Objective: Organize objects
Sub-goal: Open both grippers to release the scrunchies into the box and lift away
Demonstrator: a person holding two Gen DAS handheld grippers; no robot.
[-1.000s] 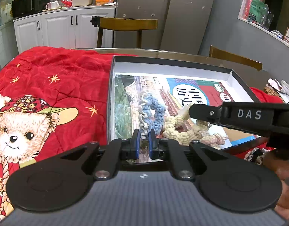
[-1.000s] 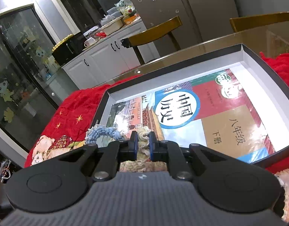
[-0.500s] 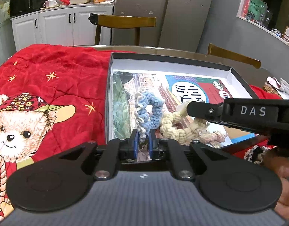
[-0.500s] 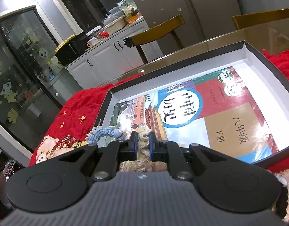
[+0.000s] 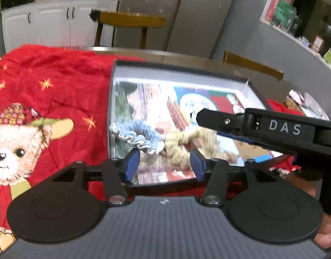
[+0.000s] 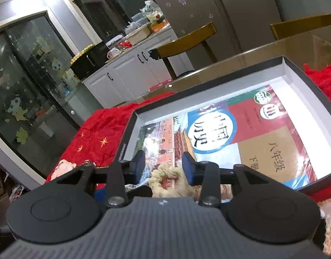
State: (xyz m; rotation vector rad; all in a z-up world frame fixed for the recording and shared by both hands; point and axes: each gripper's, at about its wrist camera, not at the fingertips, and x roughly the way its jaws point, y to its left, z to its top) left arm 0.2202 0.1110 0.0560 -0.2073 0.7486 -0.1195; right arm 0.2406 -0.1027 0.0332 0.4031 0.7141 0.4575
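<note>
Tabletop box (image 6: 329,116); gripper (image 5: 273,129) lettering ("DAS")

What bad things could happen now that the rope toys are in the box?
1. The blue-and-white braided rope ring lies on the shallow dark-rimmed box's left edge, so it might slip out onto the red bear-print blanket.
2. The beige knotted rope toy sits between the left gripper's just-opened fingers, so it may snag as they pull back.

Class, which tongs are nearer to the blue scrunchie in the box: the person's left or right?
Left. The left tongs, just opened, hang directly over the blue scrunchie. The right tongs, also just opened, sit beside it, over the beige rope toy.
</note>
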